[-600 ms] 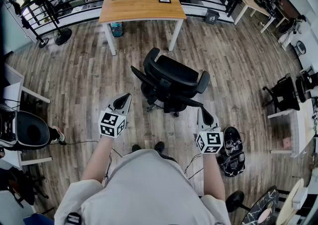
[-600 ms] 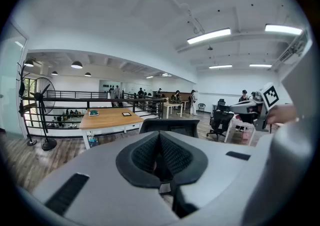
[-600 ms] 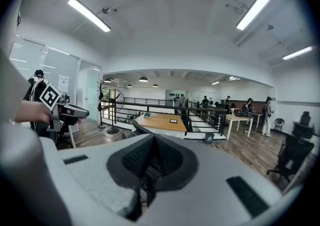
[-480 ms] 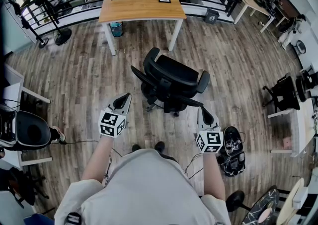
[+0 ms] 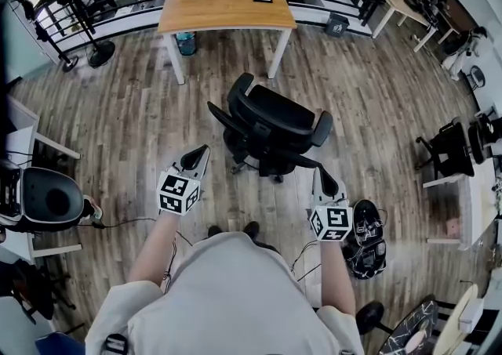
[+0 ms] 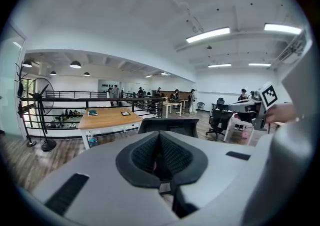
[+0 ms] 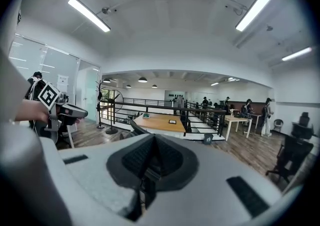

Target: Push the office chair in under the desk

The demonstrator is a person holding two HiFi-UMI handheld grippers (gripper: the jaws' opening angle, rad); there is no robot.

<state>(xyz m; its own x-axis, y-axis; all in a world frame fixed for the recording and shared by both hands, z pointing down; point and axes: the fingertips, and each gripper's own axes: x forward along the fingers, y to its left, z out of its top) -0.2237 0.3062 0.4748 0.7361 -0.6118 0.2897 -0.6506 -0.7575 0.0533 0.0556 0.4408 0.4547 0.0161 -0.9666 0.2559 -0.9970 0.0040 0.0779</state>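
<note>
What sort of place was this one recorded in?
Most likely an open-plan office on a mezzanine: a wooden desk, a black office chair on plank flooring, a black railing behind the desk, and more desks beyond.

- office chair (image 5: 271, 122) — black, with armrests and a castor base; upright on the wood floor mid-scene, backrest toward the near side, turned a little off square to the desk.
- desk (image 5: 223, 5) — light wood top, white legs, far side by the railing; the chair stands well apart on its near side, not under it.
</note>
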